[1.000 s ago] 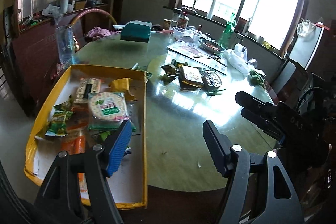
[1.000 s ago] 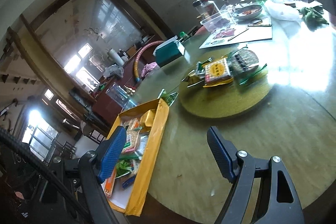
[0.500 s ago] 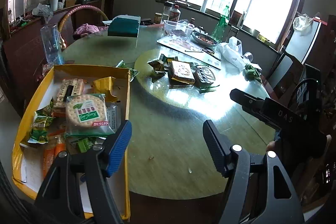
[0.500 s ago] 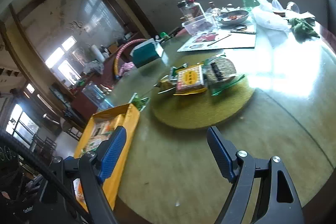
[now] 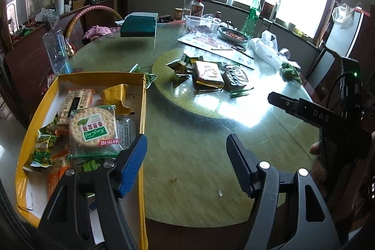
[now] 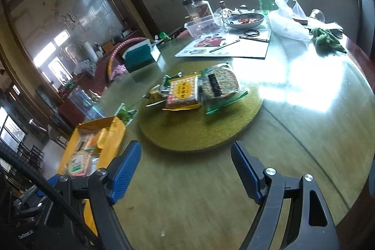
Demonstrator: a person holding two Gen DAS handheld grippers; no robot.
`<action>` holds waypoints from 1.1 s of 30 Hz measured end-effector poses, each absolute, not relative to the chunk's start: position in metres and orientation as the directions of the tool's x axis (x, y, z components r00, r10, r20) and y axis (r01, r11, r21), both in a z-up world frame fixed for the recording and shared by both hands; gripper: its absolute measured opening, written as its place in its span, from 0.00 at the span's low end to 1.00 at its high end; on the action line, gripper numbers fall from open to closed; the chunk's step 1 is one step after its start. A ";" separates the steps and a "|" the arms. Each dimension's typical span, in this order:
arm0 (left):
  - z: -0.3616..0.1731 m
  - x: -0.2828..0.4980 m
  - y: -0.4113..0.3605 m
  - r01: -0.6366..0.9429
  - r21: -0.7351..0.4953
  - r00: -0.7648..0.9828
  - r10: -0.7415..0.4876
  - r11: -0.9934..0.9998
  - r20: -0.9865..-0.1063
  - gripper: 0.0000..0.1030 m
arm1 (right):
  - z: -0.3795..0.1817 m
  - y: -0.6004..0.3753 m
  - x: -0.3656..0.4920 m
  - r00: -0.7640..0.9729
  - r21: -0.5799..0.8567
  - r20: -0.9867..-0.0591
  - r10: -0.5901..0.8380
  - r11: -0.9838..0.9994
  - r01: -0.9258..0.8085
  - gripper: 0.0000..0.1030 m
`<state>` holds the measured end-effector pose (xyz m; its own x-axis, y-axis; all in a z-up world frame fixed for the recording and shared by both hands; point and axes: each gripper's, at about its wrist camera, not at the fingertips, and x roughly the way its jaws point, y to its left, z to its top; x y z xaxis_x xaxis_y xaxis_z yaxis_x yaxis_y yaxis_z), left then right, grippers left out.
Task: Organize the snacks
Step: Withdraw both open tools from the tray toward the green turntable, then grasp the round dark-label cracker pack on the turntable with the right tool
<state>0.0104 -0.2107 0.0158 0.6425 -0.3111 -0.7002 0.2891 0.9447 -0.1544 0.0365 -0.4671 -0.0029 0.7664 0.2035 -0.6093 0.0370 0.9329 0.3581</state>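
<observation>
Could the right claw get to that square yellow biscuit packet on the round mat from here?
Probably yes. The right claw is open and empty, with only bare table between it and the yellow biscuit packet.

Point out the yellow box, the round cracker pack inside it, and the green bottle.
yellow box (image 5: 142, 109), left wrist view, on its right wall.
round cracker pack (image 5: 93, 129), left wrist view, on the middle of its wrapper.
green bottle (image 5: 252, 18), left wrist view, on its body.

Ahead of the claw, on the turntable (image 6: 211, 132): two big packets, one square (image 6: 184, 90), one round (image 6: 220, 82), plus several small ones, too jumbled to count. Left of it: one box (image 5: 140, 95), one round packet (image 5: 93, 130) inside.
</observation>
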 end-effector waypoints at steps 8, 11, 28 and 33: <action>0.013 0.013 -0.216 0.293 -0.145 0.643 -0.307 0.945 -0.702 0.69 | -0.005 -0.479 0.053 0.749 0.314 -0.639 0.175 0.948 0.046 0.77; 0.012 0.014 -0.216 0.294 -0.141 0.643 -0.305 0.945 -0.703 0.69 | -0.006 -0.481 0.060 0.741 0.304 -0.650 0.170 0.952 0.048 0.77; 0.000 0.035 -0.221 0.275 -0.132 0.628 -0.282 0.952 -0.725 0.69 | -0.027 -0.493 0.131 0.677 0.234 -0.719 0.157 0.972 0.023 0.77; -0.001 0.041 -0.220 0.270 -0.146 0.616 -0.288 0.952 -0.733 0.69 | -0.033 -0.496 0.156 0.659 0.222 -0.738 0.146 0.974 0.033 0.77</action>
<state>0.0409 -0.2196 -0.0015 0.6165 -0.2877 -0.7329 0.2705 0.9516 -0.1460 0.1563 -0.4962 -0.0326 0.6591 0.1459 -0.7378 0.0333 0.9744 0.2224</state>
